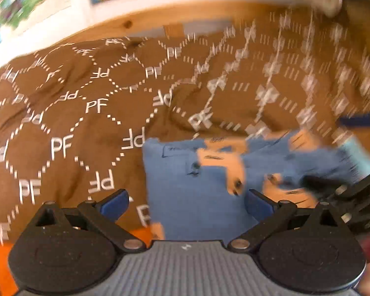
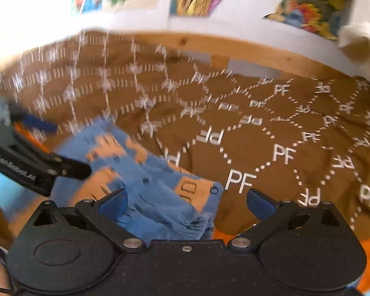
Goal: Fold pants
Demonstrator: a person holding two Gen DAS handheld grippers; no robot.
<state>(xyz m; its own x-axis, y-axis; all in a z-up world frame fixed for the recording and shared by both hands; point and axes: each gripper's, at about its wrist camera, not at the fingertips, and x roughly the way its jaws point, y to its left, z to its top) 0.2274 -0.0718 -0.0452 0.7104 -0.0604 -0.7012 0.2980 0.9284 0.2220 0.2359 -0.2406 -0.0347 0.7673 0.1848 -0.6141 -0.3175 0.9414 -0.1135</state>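
Two views logged. Left wrist: left hand-held gripper (image 1: 186, 203) stood wide, nothing between its fingers; folded blue pants (image 1: 197, 192) lay on the brown patterned bedspread (image 1: 61, 123) just ahead. Right wrist: right hand-held gripper (image 2: 186, 203) likewise wide and empty, pants (image 2: 160, 197) below its left finger, bedspread (image 2: 283, 135) beyond.

The pants (image 1: 197, 192) (image 2: 157, 197) are blue with pale orange patches, folded into a compact, roughly square bundle. They lie flat on a brown patterned bedspread (image 1: 74, 128) (image 2: 283, 148), near its front edge.
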